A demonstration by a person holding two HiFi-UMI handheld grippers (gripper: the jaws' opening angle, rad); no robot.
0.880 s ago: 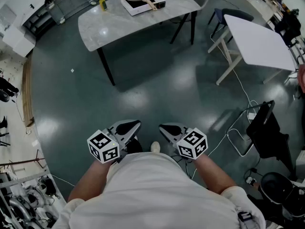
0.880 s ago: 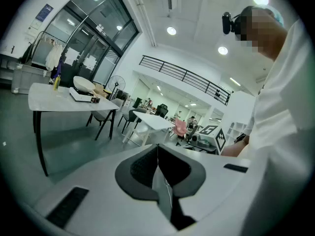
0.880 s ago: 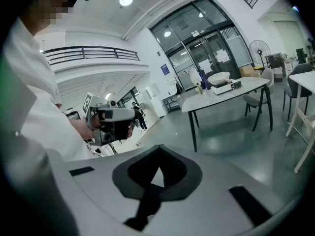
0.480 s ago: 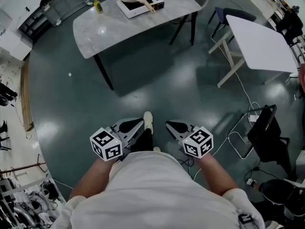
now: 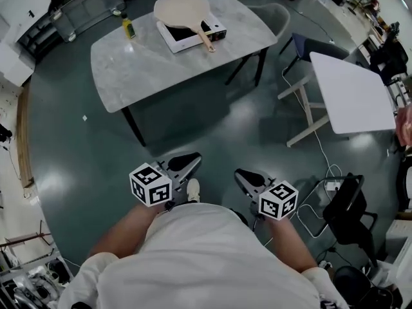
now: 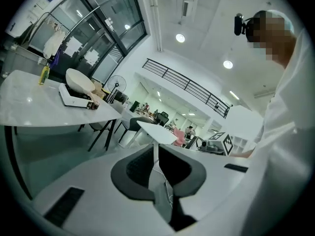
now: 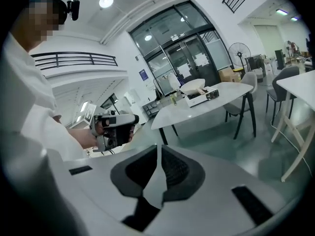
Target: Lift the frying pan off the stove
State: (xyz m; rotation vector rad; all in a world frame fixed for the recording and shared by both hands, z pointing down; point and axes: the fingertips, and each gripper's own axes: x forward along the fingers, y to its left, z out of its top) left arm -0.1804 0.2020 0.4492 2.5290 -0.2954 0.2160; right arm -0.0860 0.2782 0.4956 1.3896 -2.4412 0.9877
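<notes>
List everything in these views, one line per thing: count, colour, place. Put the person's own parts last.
marble table: 1, pale grey, top centre of the head view
stove: 1, white with black top, on the marble table's far half
frying pan: 1, cream, resting on the stove
bottle: 1, yellow, on the marble table, left of the stove
grey chair: 1, at the marble table's right end
white table: 1, at the right
black chair: 1, on the floor, lower right
shoe: 1, white, between the grippers
left gripper: 1, white and black, shut, empty
right gripper: 1, white and black, shut, empty
</notes>
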